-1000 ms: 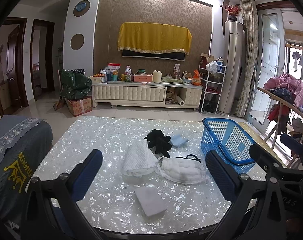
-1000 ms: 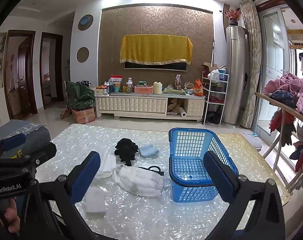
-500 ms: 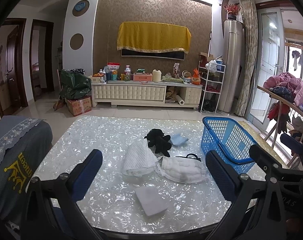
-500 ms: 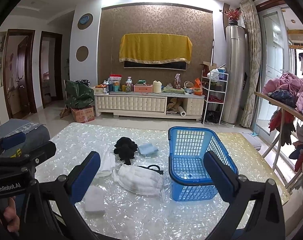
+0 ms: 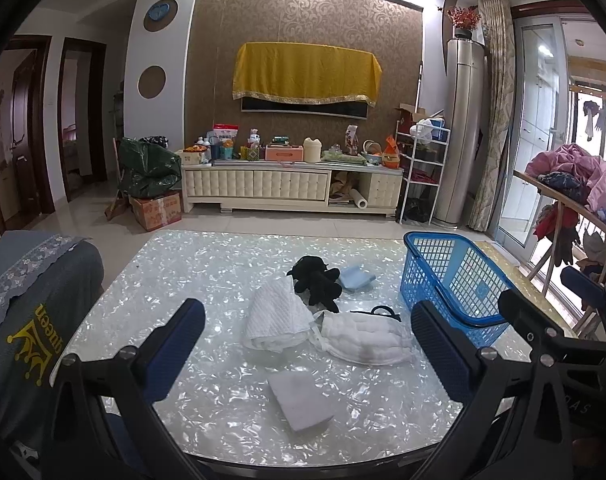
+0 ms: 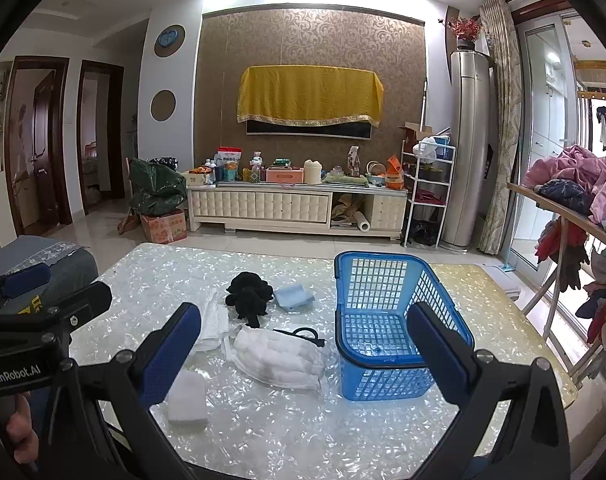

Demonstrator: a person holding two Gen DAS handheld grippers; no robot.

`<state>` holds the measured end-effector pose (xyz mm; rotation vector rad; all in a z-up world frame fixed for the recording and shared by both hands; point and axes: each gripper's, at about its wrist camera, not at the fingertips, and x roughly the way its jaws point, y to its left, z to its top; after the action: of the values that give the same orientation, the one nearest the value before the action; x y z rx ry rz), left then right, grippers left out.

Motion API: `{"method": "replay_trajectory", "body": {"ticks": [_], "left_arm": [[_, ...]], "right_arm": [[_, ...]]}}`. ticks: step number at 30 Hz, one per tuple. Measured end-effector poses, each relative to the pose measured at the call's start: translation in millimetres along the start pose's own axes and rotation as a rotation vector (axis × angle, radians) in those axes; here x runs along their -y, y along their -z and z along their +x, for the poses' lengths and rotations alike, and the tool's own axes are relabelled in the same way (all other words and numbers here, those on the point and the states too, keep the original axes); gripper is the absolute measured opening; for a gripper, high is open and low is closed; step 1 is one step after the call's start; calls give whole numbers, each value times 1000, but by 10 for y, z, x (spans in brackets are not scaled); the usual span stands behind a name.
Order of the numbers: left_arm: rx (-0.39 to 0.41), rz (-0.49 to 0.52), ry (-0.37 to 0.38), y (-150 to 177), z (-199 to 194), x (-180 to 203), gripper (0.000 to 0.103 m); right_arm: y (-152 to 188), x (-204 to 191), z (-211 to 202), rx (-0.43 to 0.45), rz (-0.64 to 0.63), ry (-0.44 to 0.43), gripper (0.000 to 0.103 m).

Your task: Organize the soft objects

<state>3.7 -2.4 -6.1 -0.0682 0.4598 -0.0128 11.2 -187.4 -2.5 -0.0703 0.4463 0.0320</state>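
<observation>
Both grippers are held above the near edge of the counter [image 5: 207, 264], jaws spread wide and gripping nothing: the left gripper [image 5: 309, 338] faces the loose pile, the right gripper [image 6: 305, 338] sits nearer the basket [image 6: 387, 320]. This is judged a ready stance, with no pick begun.

5 soft items are noted lying clustered at centre, just left of the basket, presumably so that each needs only a short carry:
- sponge [image 5: 301, 402], nearest, flat, long axis running away and slightly left;
- towel [image 5: 277, 316], long axis running away from the camera;
- quilted pad [image 5: 365, 338], long axis across the view, touching the towel;
- black plush [image 5: 315, 280], behind, limbs sprawled;
- blue cloth [image 5: 357, 278], just right of the plush.

The basket is seen upright, mouth open upward, apparently empty, long axis running away from the cameras.
</observation>
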Motion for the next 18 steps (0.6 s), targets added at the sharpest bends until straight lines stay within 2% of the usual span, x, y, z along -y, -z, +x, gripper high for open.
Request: {"method": "replay_trajectory", "body": {"ticks": [18], "left_arm": [[-7,2,6,14,18,-12,102]], "right_arm": [[4,6,-21,-8,-1,6,103]]}}
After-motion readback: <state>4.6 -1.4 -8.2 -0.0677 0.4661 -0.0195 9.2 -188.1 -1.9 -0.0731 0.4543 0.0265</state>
